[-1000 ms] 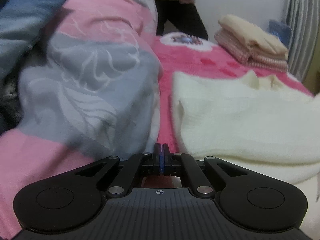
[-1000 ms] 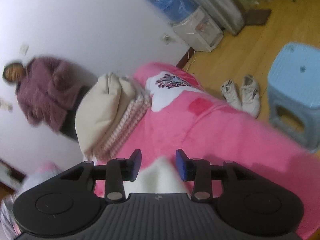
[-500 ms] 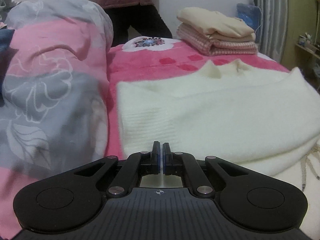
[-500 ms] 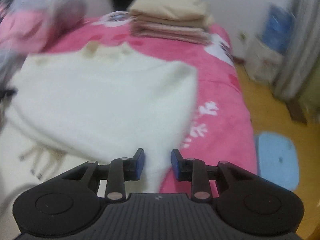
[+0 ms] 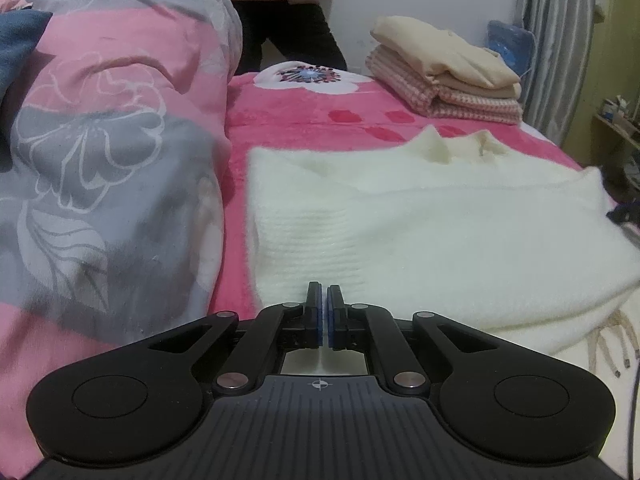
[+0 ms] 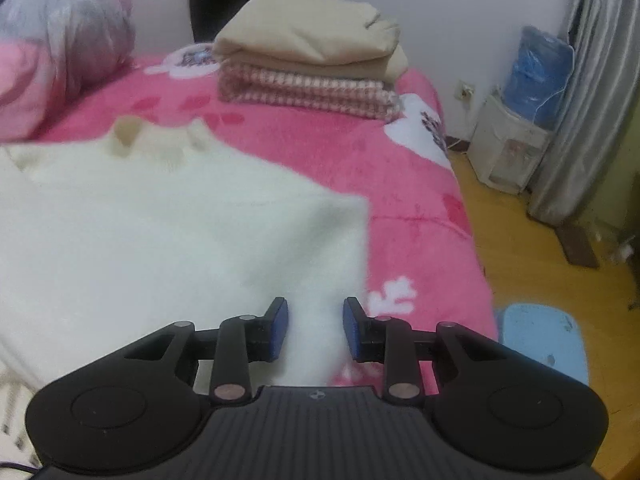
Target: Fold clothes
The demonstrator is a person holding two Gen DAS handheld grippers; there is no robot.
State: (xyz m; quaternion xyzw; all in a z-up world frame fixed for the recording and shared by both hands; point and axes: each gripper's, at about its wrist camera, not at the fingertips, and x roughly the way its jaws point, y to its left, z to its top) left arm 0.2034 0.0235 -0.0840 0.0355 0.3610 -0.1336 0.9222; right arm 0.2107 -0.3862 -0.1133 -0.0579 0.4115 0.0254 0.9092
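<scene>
A cream knitted sweater (image 5: pixel 440 232) lies flat on the pink bed cover (image 5: pixel 320 120), collar toward the far end. My left gripper (image 5: pixel 324 312) hovers at the sweater's near left corner, over the ribbed hem; its jaws are shut with only a hairline gap and no cloth visibly pinched. In the right wrist view the sweater (image 6: pixel 160 240) fills the left half. My right gripper (image 6: pixel 315 328) sits at its near right corner, and a strip of the cream knit fills the space between the two blue pads, which hold it.
A stack of folded clothes (image 5: pixel 444 76) sits at the far end of the bed. A bunched pink and grey quilt (image 5: pixel 112 160) lies along the left. A person (image 5: pixel 288 20) stands beyond the bed. Right of the bed are a blue stool (image 6: pixel 540 340) and a water dispenser (image 6: pixel 516 140).
The right gripper has rolled from a tilted pose to level and swung over the sweater's right corner, the cloth staying between its pads. The left gripper has shifted from the quilt's side toward the sweater's hem.
</scene>
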